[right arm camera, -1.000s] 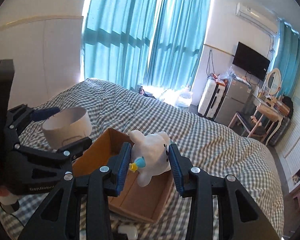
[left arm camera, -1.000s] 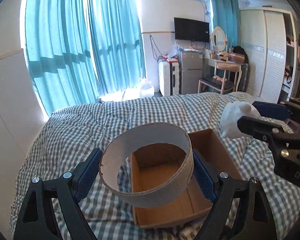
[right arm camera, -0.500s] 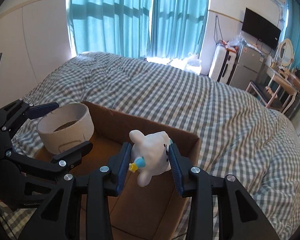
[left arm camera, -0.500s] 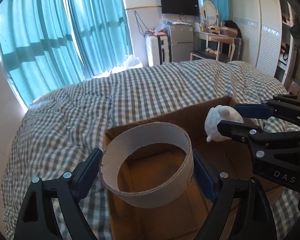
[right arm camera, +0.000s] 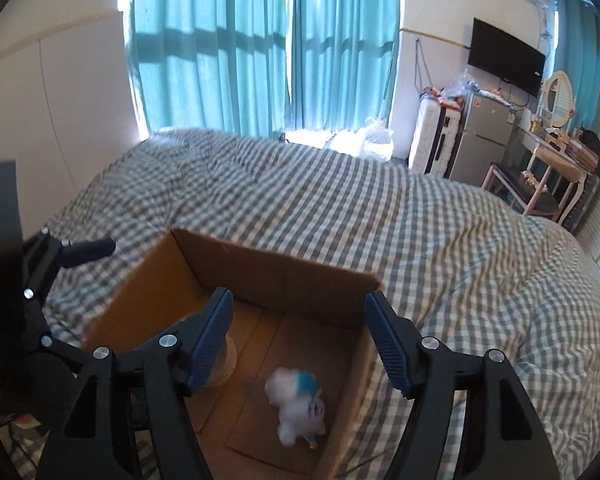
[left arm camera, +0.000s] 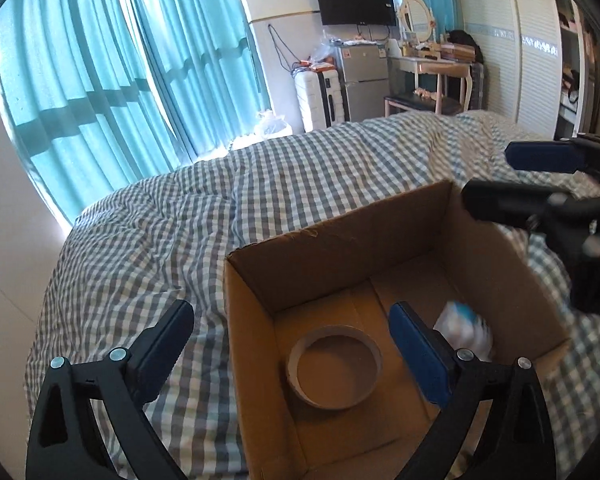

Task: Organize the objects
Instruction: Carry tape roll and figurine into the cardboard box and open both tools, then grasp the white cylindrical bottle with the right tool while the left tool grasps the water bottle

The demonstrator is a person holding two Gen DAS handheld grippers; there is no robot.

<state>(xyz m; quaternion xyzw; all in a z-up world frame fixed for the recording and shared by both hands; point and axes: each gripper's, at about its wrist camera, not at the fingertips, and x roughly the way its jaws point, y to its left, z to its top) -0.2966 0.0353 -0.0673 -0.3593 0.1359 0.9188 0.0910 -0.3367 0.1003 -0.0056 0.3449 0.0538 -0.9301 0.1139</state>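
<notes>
An open cardboard box sits on the checked bed; it also shows in the right wrist view. A cardboard ring lies on the box floor, partly hidden behind a finger in the right wrist view. A white plush toy with a blue patch lies blurred on the box floor, and shows in the left wrist view. My left gripper is open and empty above the box. My right gripper is open and empty above the toy, and shows in the left wrist view.
The grey-white checked bedcover spreads around the box. Teal curtains hang behind the bed. A suitcase, small fridge, dressing table and chair stand at the far right.
Both grippers have opened. The cardboard ring dropped from the left gripper and the plush toy from the right gripper; both now lie on the box floor.
</notes>
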